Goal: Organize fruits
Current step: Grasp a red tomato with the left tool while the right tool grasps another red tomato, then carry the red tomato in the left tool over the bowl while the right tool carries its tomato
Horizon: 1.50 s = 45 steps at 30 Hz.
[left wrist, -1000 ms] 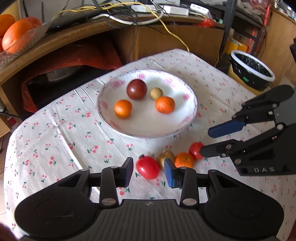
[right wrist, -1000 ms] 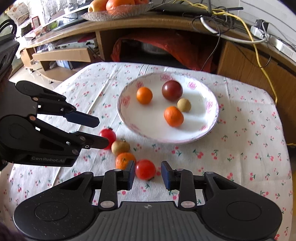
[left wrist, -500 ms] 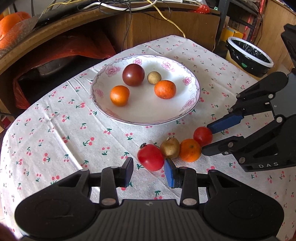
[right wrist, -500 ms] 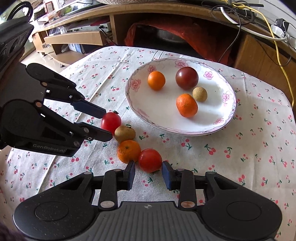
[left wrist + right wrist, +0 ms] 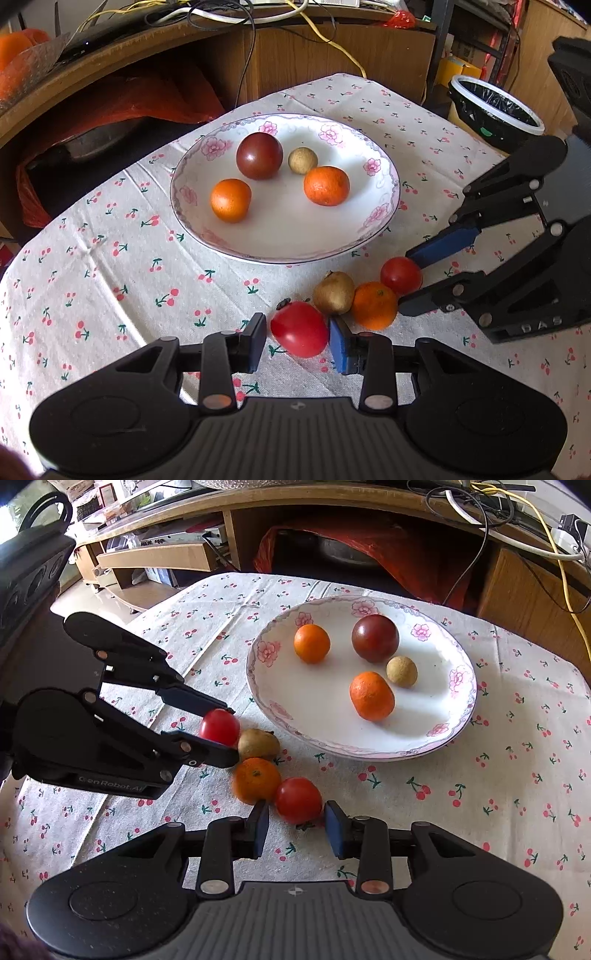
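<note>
A flowered white plate (image 5: 288,232) (image 5: 325,705) holds a dark red tomato (image 5: 259,156), a small tan fruit (image 5: 303,160) and two oranges (image 5: 231,199) (image 5: 326,185). In front of it, a row of fruit lies on the cloth. It is a red tomato (image 5: 300,328) (image 5: 219,726), a brown fruit (image 5: 334,292), an orange (image 5: 375,304) and a second red tomato (image 5: 400,275) (image 5: 298,799). My left gripper (image 5: 297,345) (image 5: 227,733) is open, its fingers either side of the first tomato. My right gripper (image 5: 295,829) (image 5: 406,280) is open astride the second tomato.
The table wears a cherry-print cloth (image 5: 110,277). Behind it stands a wooden shelf unit (image 5: 332,48) with cables and a red bag (image 5: 129,96) underneath. A bin with a black liner (image 5: 495,107) sits on the floor at the right. The two grippers face each other closely across the fruit row.
Both grippers have come down and forward toward the row of fruit. Each red tomato now sits between a pair of fingers rather than ahead of them.
</note>
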{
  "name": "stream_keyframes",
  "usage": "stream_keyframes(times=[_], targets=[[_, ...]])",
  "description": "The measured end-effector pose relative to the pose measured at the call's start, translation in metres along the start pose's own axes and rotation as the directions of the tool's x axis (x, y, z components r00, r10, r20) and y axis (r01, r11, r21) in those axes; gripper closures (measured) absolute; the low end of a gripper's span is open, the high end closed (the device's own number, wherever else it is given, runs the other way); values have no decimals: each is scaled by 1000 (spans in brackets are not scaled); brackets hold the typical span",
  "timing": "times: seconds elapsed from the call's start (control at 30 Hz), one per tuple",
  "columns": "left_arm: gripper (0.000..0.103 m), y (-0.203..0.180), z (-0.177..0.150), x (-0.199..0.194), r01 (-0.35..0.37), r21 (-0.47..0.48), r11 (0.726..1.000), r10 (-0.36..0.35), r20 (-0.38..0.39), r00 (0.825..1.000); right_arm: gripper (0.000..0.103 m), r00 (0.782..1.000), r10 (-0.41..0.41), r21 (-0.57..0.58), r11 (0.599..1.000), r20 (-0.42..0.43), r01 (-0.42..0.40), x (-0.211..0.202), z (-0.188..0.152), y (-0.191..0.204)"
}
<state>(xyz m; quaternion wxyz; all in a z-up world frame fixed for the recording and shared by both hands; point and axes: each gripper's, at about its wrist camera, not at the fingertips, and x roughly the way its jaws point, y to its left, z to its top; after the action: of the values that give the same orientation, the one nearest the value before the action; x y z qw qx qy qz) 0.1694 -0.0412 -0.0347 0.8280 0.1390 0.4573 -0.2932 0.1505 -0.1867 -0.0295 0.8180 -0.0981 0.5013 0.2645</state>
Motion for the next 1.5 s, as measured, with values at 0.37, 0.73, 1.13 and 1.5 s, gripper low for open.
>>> stream_keyframes(times=[0.37, 0.73, 1.13, 1.5], targets=[[63, 0, -3, -2, 3, 4, 1000, -3, -1, 1000, 72, 1000, 10, -8, 1000, -2, -10, 6, 1, -2], [63, 1, -3, -1, 0, 1, 1000, 0, -8, 1000, 66, 999, 25, -29, 999, 24, -25, 14, 8, -5], [63, -2, -4, -2, -20, -1, 1000, 20, -5, 1000, 81, 1000, 3, 5, 1000, -4, -3, 14, 10, 0], [63, -3, -9, -10, -17, -3, 1000, 17, -16, 1000, 82, 1000, 5, 4, 1000, -17, -5, 1, 0, 8]])
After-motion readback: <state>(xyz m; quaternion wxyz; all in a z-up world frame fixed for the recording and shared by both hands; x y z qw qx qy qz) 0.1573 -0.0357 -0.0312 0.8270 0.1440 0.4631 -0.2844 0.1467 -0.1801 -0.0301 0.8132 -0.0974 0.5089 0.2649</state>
